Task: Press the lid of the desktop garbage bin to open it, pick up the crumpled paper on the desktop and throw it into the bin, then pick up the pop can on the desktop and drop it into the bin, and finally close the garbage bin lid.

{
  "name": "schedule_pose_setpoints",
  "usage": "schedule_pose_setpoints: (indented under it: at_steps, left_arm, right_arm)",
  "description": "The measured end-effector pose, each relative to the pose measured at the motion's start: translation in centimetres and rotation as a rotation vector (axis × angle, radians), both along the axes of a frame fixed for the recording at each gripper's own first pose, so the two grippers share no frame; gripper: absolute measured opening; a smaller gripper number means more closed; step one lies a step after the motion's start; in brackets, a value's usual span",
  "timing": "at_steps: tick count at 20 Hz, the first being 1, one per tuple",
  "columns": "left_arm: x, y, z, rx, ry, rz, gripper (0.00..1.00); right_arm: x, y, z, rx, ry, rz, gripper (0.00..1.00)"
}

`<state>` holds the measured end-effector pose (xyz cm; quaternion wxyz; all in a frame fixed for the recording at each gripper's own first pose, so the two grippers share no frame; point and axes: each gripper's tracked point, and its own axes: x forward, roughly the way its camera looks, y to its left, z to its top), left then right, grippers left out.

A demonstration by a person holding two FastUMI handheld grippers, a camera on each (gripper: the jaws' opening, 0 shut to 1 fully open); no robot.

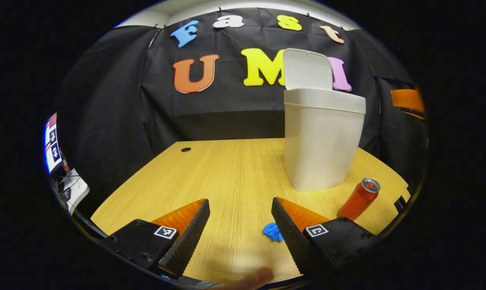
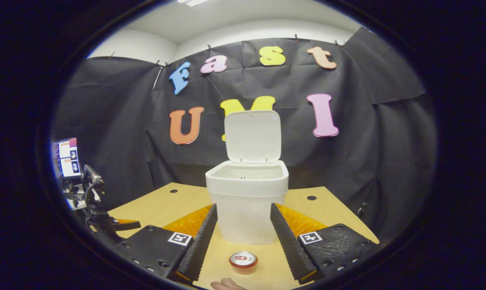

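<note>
1. Meanwhile, on the light wooden desktop [image 1: 235, 169], the white plastic garbage bin [image 1: 321, 145] stands with its hinged lid [image 1: 307, 69] swung upright
2. Left gripper [image 1: 241, 225] hovers low over the desk, fingers spread and empty; a blue crumpled paper [image 1: 273, 231] lies just beside its right finger, the red pop can [image 1: 359, 199] upright near the bin's base
3. Right gripper [image 2: 243, 235] faces the open bin [image 2: 247, 201], jaws apart, the can [image 2: 243, 261] seen from above between them, untouched
</note>
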<state>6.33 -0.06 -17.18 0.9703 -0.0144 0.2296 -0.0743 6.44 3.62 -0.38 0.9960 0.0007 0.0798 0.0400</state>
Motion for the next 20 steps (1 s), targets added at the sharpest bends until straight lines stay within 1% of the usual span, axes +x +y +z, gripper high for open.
schedule_pose_setpoints:
  at_steps: [3, 4, 5, 6, 7, 9, 12, 15, 18, 19, 20]
  left_arm:
    - [0.4, -1.9, -1.6, 0.019, 0.044, -0.045, 0.99]
    - [0.3, -2.8, -2.5, 0.016, 0.056, -0.073, 1.0]
    - [0.1, -3.7, -3.1, 0.016, 0.07, -0.101, 1.0]
    - [-0.4, -4.2, -3.8, 0.023, 0.083, -0.118, 1.0]
    - [-0.5, -4.5, -4.0, 0.033, 0.085, -0.13, 1.0]
    - [-0.7, -4.6, -4.4, 0.043, 0.081, -0.155, 1.0]
    - [-0.5, -4.5, -5.7, 0.027, 0.124, -0.166, 0.99]
    - [0.0, -4.6, -6.7, 0.025, 0.144, -0.176, 0.98]
    - [0.4, -4.3, -8.0, 0.052, 0.162, -0.19, 0.94]
    - [0.5, -4.3, -8.3, 0.055, 0.171, -0.191, 0.93]
    - [0.6, -4.5, -8.5, 0.047, 0.18, -0.199, 0.92]
  right_arm:
    - [-1.1, -0.5, -1.1, -0.012, 0.005, -0.011, 0.92]
    - [-1.7, -0.5, -1.5, -0.019, 0.009, -0.004, 0.92]
    - [-2.3, -0.4, -1.9, -0.024, 0.015, 0.009, 0.95]
    - [-2.9, -0.3, -2.1, -0.024, 0.02, 0.02, 0.92]
    - [-3.5, -0.3, -2.3, -0.029, 0.022, 0.03, 0.95]
    - [-4.7, -0.7, -2.9, -0.046, 0.024, 0.03, 0.95]
    - [-6.0, -0.6, -3.2, -0.073, 0.014, 0.038, 0.95]
    - [-6.6, -0.3, -3.6, -0.082, 0.012, 0.047, 0.95]
    - [-6.8, -0.1, -4.1, -0.111, 0.023, 0.042, 0.96]
    - [-6.9, -0.1, -4.4, -0.123, 0.029, 0.038, 0.94]
    - [-6.9, 0.0, -4.6, -0.132, 0.032, 0.041, 0.95]
